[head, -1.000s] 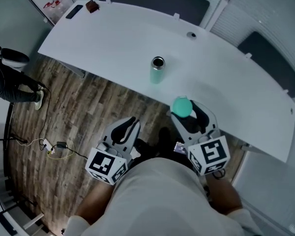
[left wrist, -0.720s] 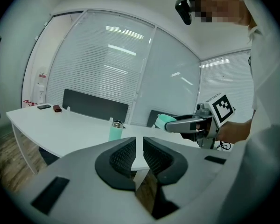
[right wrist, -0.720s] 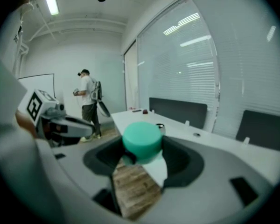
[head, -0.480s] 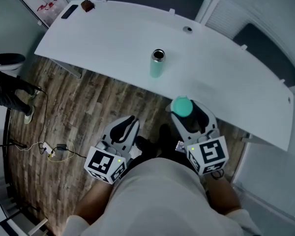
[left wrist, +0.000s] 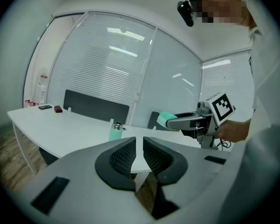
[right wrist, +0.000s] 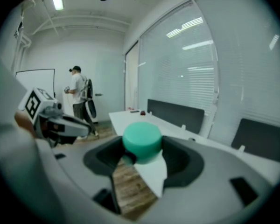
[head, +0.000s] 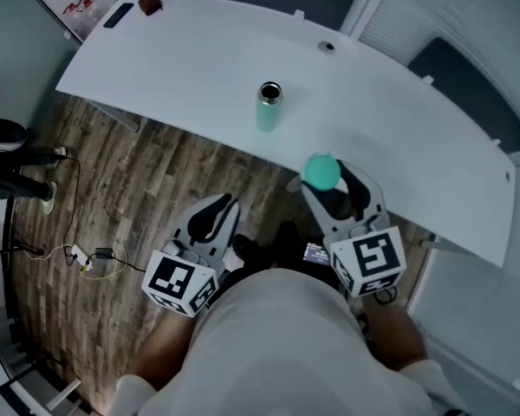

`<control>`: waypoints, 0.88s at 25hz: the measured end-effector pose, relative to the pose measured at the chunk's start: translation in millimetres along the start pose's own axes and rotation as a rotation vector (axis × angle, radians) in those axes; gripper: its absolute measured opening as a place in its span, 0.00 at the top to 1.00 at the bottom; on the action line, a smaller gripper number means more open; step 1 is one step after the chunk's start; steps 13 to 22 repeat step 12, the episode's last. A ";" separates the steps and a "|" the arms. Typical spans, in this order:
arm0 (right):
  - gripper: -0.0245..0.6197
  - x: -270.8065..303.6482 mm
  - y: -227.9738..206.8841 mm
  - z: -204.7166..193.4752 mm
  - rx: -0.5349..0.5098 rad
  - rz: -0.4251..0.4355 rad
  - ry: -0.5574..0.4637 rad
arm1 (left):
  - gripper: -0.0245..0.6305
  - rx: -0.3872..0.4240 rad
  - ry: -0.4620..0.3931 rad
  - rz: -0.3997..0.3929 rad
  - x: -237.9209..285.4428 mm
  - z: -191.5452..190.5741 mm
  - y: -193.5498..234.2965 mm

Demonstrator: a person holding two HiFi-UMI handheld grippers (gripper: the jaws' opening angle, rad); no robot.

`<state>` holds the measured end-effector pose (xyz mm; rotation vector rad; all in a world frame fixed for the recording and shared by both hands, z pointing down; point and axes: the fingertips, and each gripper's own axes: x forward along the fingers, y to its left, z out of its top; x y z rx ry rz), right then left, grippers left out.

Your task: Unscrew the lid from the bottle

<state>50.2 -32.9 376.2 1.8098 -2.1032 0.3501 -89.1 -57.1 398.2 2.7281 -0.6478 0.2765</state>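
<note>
**Finding:** little is changing over the last second. The right gripper [head: 322, 180] is keeping its fingers [right wrist: 183, 161] clamped on the teal lid [right wrist: 141, 141]. The lid is sitting between the fingertips, clear of the bottle. The left gripper [head: 219, 211] is holding its fingers [left wrist: 121, 155] clenched together with nothing between them, as before.

**Location:** the teal bottle [head: 268, 107] is standing upright and open-mouthed on the white bench [head: 182, 50]. It is sitting well ahead of both sets of fingers and touching neither, ahead and to the left of the right fingers. Only the head view is drifting slightly; neither gripper is travelling noticeably.

**Assessment:** the lid is already off, so the unscrewing is looking complete. In my judgement, setting the lid down is all that is remaining. Risk is looking low, with the bottle standing unsupported but undisturbed.
</note>
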 end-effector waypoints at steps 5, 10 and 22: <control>0.53 -3.1 -17.8 3.4 -0.007 -0.005 -0.004 | 0.86 0.000 -0.003 0.000 12.0 6.9 -8.3; 0.53 -4.0 -32.7 5.4 -0.006 -0.018 -0.013 | 0.86 0.006 -0.002 0.001 21.2 9.9 -12.4; 0.53 -5.2 -37.6 4.5 -0.007 -0.021 -0.013 | 0.86 0.005 0.000 0.002 24.8 9.2 -14.1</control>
